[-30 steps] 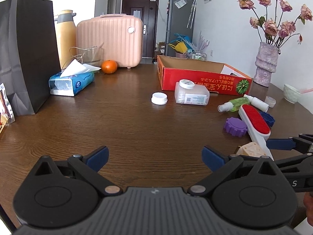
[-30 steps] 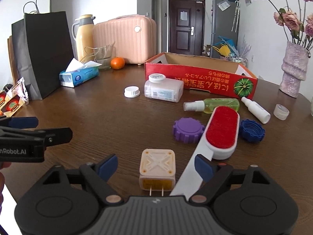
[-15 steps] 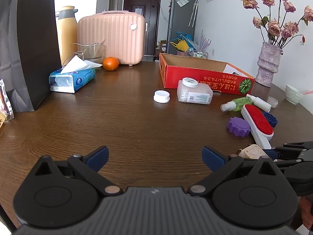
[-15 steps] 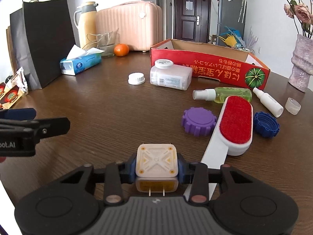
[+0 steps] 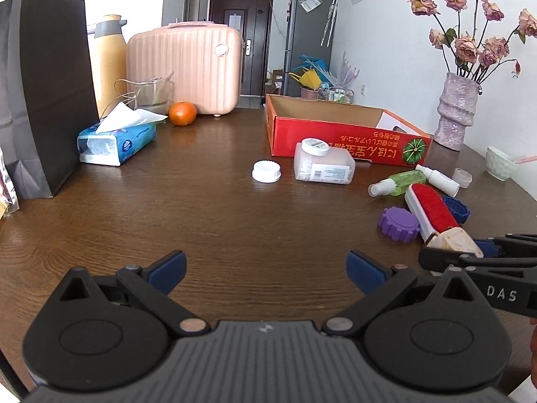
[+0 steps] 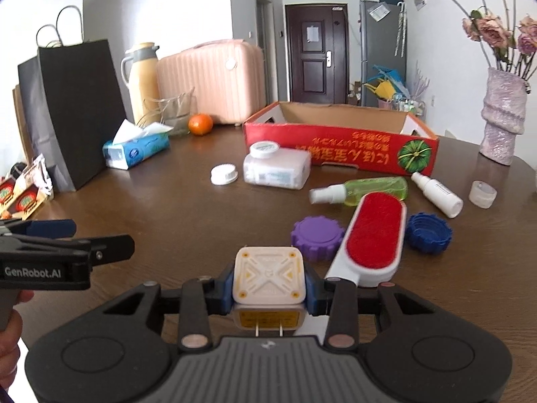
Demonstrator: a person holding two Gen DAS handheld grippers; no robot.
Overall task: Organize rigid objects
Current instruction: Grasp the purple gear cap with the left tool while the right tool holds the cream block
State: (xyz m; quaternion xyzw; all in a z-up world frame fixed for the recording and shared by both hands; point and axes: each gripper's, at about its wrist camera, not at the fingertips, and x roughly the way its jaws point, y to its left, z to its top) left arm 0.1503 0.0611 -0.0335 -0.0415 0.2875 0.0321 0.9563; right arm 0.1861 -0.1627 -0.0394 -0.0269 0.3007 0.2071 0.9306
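My right gripper (image 6: 269,288) is shut on a cream plug adapter (image 6: 269,278), its two prongs pointing back at the camera; the adapter (image 5: 453,239) hangs just above the table. Beyond it lie a red lint brush (image 6: 372,235), a purple cap (image 6: 317,236), a blue cap (image 6: 429,231), a green spray bottle (image 6: 362,189), a white spray bottle (image 6: 438,193), a clear cap (image 6: 482,193), a white jar (image 6: 277,168) and a white lid (image 6: 224,174). The open red cardboard box (image 6: 342,149) stands behind them. My left gripper (image 5: 265,267) is open over bare table.
Along the left and back stand a black paper bag (image 5: 40,100), a tissue pack (image 5: 115,141), an orange (image 5: 182,113), a pink case (image 5: 188,67), a yellow thermos (image 5: 107,63) and a glass jug (image 5: 152,94). A flower vase (image 5: 456,110) and small bowl (image 5: 501,163) sit at right.
The right gripper's fingers closed on the plug adapter, which had been lying on the table between them, and raised it slightly. The left gripper stayed put and open.
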